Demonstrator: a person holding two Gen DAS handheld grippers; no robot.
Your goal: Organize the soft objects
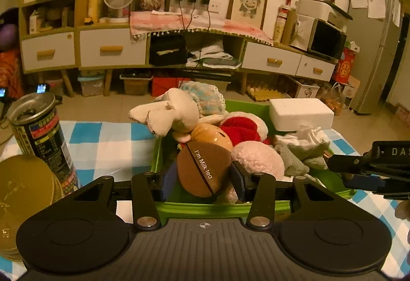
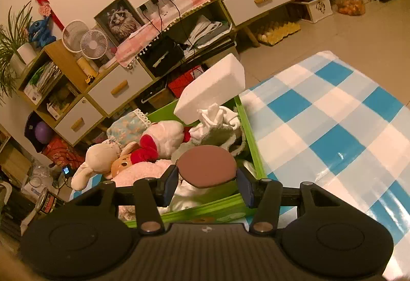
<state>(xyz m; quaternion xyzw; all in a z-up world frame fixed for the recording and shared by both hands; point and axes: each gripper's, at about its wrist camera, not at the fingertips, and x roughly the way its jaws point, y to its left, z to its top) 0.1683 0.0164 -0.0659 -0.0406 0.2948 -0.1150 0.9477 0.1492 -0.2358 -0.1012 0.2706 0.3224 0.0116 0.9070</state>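
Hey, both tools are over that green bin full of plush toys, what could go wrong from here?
1. The green plastic bin is heaped, and the cream plush rabbit hangs over its rim; adding more could tip it out.
2. The white foam block perches tilted on the pile and may slide off.
3. The left tool, holding the brown round "I'm Milk tea" cushion, works close to the right tool; they could collide.

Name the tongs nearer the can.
Left. The can stands just left of the left tongs, which grip a brown plush; the right tongs, gripping a brown disc, are over the bin's right end.
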